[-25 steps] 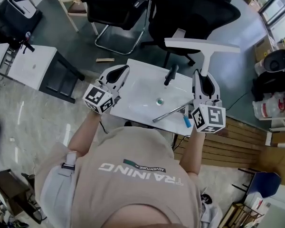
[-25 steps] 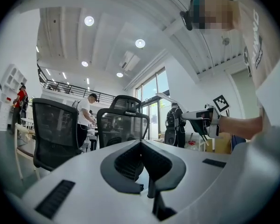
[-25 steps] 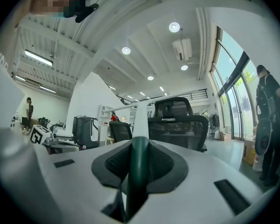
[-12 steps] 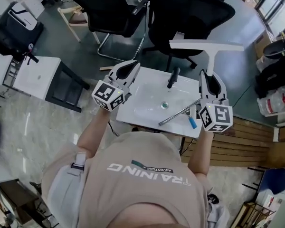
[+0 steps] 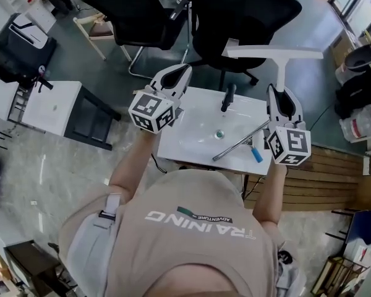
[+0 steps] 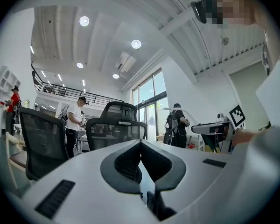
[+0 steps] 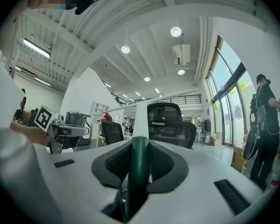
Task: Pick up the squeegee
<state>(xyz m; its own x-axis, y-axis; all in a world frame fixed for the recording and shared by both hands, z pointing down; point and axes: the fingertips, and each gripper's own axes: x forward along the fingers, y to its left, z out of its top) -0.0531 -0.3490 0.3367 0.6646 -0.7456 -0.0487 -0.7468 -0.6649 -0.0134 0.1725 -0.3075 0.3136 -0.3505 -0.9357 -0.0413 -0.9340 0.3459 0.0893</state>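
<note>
The squeegee (image 5: 275,54) is white and T-shaped, with a long blade across the top and a dark green grip (image 7: 138,164). My right gripper (image 5: 280,91) is shut on that grip and holds the tool upright in the air beyond the far right of the white sink basin (image 5: 185,142). In the right gripper view the white shaft (image 7: 140,120) rises straight out from between the jaws. My left gripper (image 5: 180,74) hovers over the basin's far left corner, shut, with nothing in it. In the left gripper view its fingertips (image 6: 141,143) meet.
A black faucet (image 5: 227,96), a drain (image 5: 220,133), a metal rod (image 5: 238,142) and a blue-handled tool (image 5: 257,154) lie on the basin. Black office chairs (image 5: 244,11) (image 5: 133,8) stand just beyond. A white side table (image 5: 49,107) is left, wooden decking (image 5: 334,178) right. People stand in the background.
My left gripper has risen and shifted toward the basin's far left corner. The right gripper has carried the squeegee slightly onward, still gripped the same way.
</note>
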